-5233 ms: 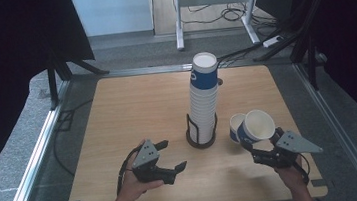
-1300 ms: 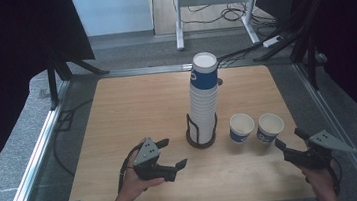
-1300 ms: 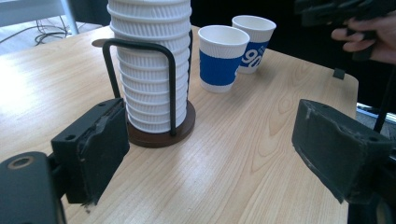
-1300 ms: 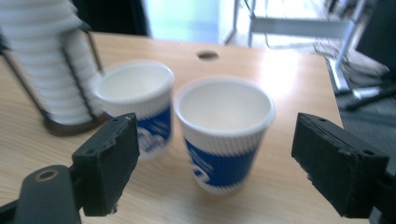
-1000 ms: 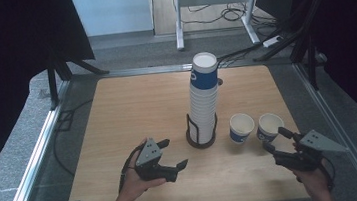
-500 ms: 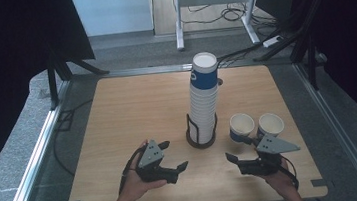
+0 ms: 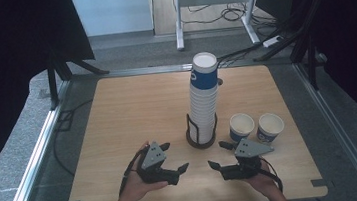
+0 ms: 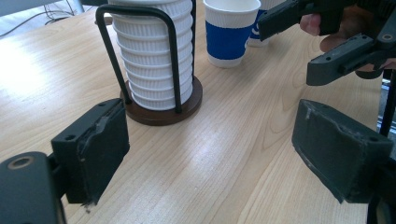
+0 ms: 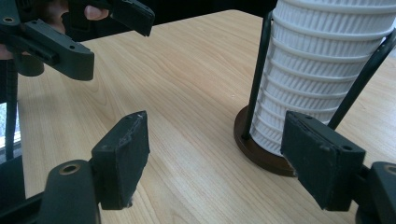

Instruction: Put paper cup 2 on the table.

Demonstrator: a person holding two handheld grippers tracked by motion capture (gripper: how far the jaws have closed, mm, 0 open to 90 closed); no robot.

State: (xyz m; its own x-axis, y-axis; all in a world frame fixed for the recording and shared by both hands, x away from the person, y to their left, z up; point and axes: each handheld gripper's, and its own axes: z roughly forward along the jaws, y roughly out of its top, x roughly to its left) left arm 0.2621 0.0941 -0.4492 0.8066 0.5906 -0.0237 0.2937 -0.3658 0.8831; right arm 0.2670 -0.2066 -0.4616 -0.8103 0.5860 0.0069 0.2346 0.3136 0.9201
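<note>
Wooden table (image 7: 118, 117), cup stack (image 7: 204, 98) upright in its wire holder (image 7: 201, 137) mid-table, two loose paper cups (image 7: 242, 126) just right of it. Left gripper (image 7: 174, 170) and right gripper (image 7: 219, 169) both hang apart and empty near the front edge. Cups look light and crushable, so I'd pinch gently near the rim

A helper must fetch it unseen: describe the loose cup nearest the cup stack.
Find the tall cup stack in its black wire holder mid-table. Two loose cups stand to its right. Take the nearer cup, blue-banded, open side up, next to the holder; the other stands nearer the table's edge.
</note>
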